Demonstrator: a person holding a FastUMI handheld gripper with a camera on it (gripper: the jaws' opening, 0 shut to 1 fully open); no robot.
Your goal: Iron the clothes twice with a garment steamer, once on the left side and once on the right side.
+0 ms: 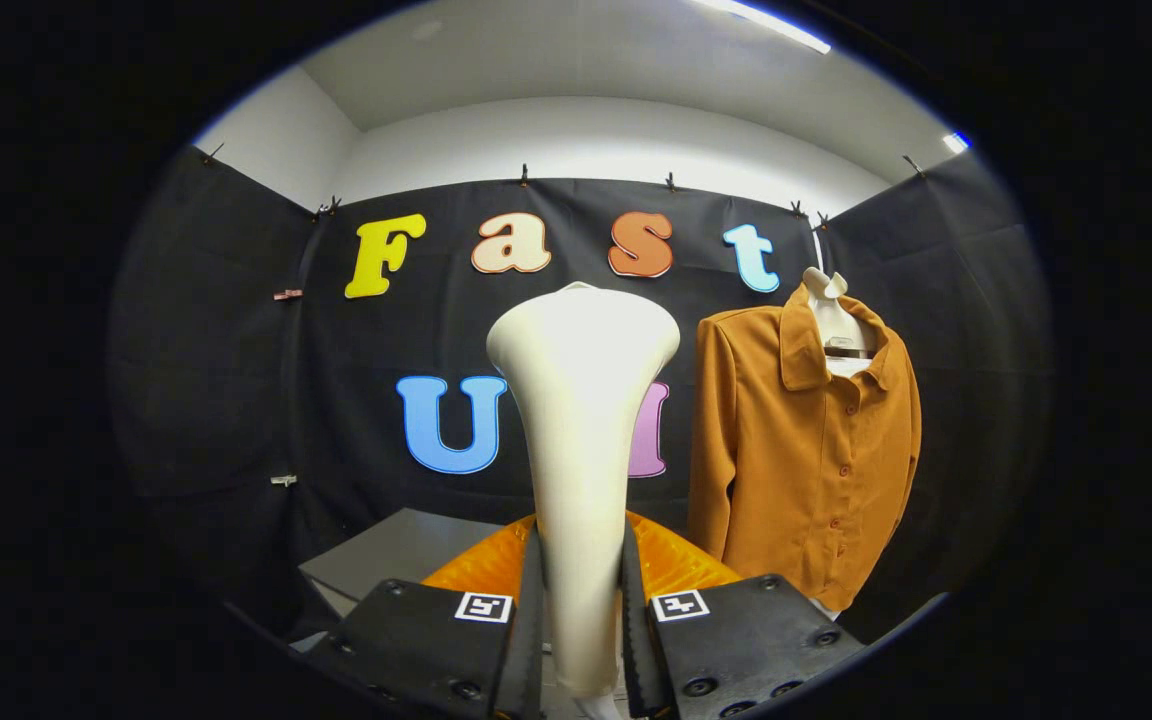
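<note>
My gripper [582, 640] is closed on the steamer [581, 400]. Both fingers [532, 600] press on its narrow handle, one from the left side and one from the right side, and the handle stands upright between them. Above the fingers the steamer becomes wider and ends in a broad head, which is higher than everything near it. It is cream white and smooth. I see it from the back, so I cannot tell how its front plate looks.

The shirt [806, 450] hangs to the right of the steamer and farther away, in front of the dark wall. It is brown-orange with a collar, long sleeves and a row of buttons down the middle. It hangs on a pale hanger [833, 320] whose neck comes out above the collar. The steamer head is apart from the shirt and does not touch it.

Just behind the fingers, low down, there is an orange ribbed thing [671, 560], partly hidden by the handle; I cannot tell what it is. To the left of it, a little farther, stands a grey box [386, 555] with a flat top.
</note>
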